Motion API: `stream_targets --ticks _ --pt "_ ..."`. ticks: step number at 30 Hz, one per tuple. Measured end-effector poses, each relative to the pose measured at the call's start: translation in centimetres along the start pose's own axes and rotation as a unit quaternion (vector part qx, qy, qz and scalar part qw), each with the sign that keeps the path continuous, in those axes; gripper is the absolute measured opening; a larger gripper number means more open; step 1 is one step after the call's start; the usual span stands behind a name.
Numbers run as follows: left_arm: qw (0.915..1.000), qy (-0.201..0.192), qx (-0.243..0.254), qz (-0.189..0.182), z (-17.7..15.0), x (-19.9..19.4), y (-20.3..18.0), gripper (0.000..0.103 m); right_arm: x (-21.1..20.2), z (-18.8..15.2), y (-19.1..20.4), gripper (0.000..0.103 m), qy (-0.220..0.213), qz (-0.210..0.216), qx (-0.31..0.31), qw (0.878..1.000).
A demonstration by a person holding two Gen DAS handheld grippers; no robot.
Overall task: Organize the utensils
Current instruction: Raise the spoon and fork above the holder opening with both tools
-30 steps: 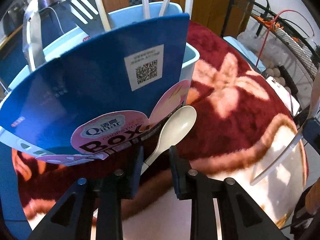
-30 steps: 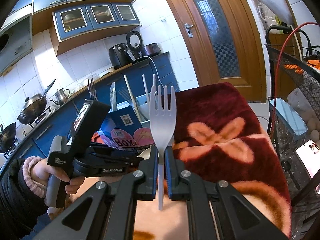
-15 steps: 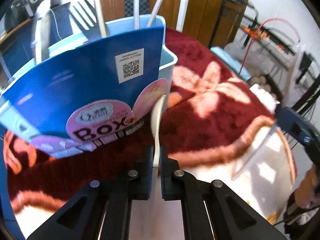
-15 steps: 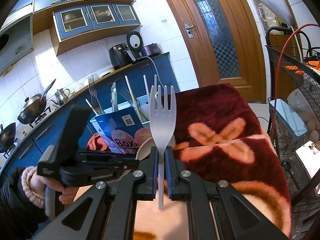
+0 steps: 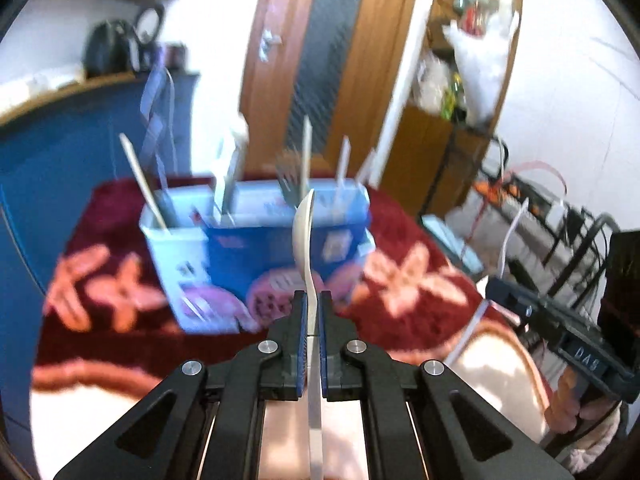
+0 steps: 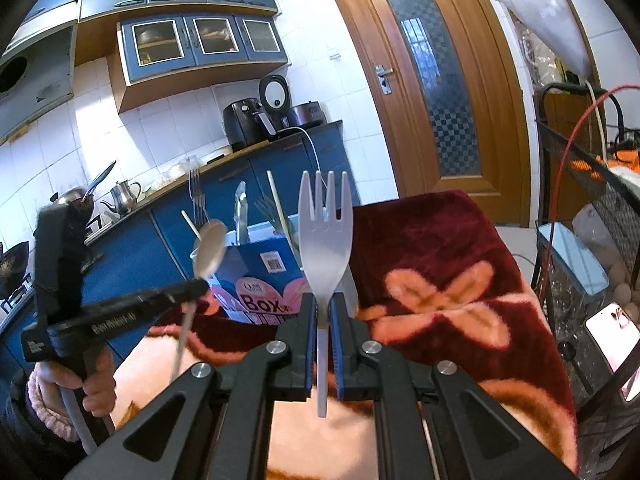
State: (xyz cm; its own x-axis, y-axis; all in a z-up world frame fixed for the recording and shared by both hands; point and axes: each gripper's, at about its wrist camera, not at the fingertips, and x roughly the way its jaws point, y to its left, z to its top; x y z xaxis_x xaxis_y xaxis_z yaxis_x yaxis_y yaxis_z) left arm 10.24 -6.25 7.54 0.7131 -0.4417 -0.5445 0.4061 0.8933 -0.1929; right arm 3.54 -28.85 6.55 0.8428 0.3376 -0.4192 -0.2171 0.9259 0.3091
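My left gripper (image 5: 311,300) is shut on a cream plastic spoon (image 5: 304,236), held upright above the table, bowl up, in front of the light blue utensil box (image 5: 176,264). The box holds several forks and sticks and a blue card sleeve (image 5: 256,256). In the right wrist view the left gripper (image 6: 200,286) and its spoon (image 6: 209,250) hang left of the box (image 6: 264,264). My right gripper (image 6: 323,304) is shut on a white plastic fork (image 6: 326,236), tines up, right of and nearer than the box.
The table wears a dark red blanket with pink flowers (image 6: 432,280). A black wire rack (image 6: 592,208) stands at the right. A blue kitchen counter (image 6: 256,168) runs behind the box. A wooden door (image 6: 432,80) is beyond.
My left gripper closed on the spoon, lifted it off the blanket and pulled back from the box, turning the spoon upright. The right gripper has held the fork still.
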Motion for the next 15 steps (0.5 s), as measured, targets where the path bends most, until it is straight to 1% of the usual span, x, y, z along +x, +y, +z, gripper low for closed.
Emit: stream_targets --ticks 4,6,8,12,15 --pt "0.9980 -0.061 -0.002 0.014 2.0 -2.0 1.2 0.005 0.4 0.9 0.6 0.009 -0.005 0.001 -0.007 1.000" --pt "0.9960 -0.086 -0.006 0.023 3.0 -2.6 1.6 0.005 0.6 1.3 0.7 0.009 -0.009 0.000 -0.011 1.000" --pt "0.9932 -0.112 -0.017 0.025 4.1 -3.2 2.3 0.005 0.8 1.8 1.0 0.009 -0.012 0.000 -0.014 1.000" --pt "0.9869 -0.155 -0.033 0.026 6.0 -3.0 3.5 0.005 1.5 2.8 1.2 0.009 -0.021 -0.005 -0.019 1.000" --pt "0.9791 -0.195 -0.045 0.038 7.1 -2.5 4.4 0.005 2.1 3.5 1.4 0.009 -0.028 -0.011 -0.025 0.999"
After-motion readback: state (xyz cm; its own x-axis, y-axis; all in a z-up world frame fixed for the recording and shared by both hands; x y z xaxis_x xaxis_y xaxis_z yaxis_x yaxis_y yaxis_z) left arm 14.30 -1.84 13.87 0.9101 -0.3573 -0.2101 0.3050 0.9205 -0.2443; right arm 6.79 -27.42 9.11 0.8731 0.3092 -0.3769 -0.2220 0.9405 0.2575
